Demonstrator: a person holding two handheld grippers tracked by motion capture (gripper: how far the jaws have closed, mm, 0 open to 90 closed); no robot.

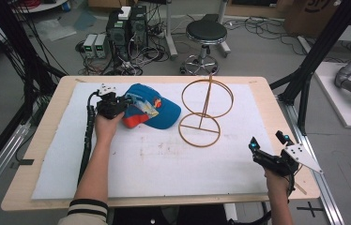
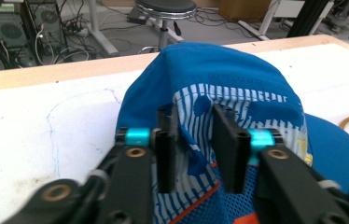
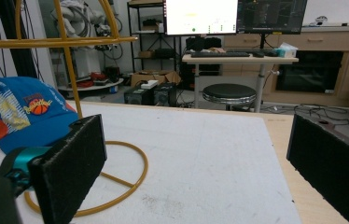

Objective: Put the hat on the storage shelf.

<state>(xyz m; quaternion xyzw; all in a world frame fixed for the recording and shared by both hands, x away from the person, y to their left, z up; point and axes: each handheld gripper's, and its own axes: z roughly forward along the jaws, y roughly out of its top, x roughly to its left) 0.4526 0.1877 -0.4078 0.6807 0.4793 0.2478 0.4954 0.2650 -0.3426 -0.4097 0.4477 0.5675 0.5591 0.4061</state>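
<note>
Matt cloth cap [image 2: 219, 79], mesh back

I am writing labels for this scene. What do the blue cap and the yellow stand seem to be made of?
Blue cap: soft woven fabric, matte, mesh at the back; it creases between the pads.
Yellow stand: thin rigid wire rings, probably painted metal.

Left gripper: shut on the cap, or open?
Shut on the cap: the left gripper has its fingers pinching a fold of striped fabric.

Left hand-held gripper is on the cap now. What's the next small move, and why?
Probably lift the cap slightly: the left hand-held gripper pinches its striped fabric, and the wire stand waits empty beside it.
</note>
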